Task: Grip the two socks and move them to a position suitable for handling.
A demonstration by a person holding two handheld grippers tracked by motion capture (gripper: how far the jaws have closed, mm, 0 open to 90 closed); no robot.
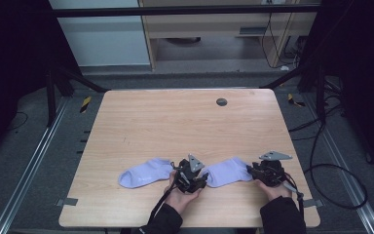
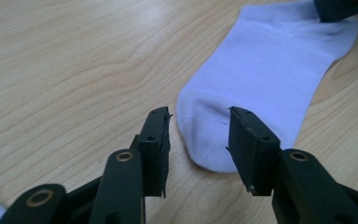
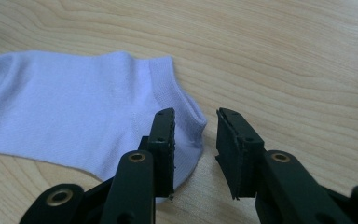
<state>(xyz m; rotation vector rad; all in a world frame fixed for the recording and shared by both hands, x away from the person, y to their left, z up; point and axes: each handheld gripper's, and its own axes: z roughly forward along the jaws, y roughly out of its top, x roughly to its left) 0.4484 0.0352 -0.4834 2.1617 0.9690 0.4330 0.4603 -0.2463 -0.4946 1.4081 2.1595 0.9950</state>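
Observation:
Two pale lilac ankle socks lie flat near the front of the wooden table (image 1: pixel 175 122). The right sock (image 1: pixel 228 171) stretches between my two grippers. Its toe end (image 2: pixel 205 135) sits between the open jaws of my left gripper (image 2: pixel 199 140) (image 1: pixel 198 176). Its cuff end (image 3: pixel 182 107) lies at the open jaws of my right gripper (image 3: pixel 196 149) (image 1: pixel 251 170), with the left jaw over the cuff's corner. The left sock (image 1: pixel 145 172) lies apart, to the left of the left gripper.
A small round grommet (image 1: pixel 221 102) is set in the table near its far edge. Cables (image 1: pixel 331 170) trail off the right side onto the floor. Dark frame bars stand at both far corners.

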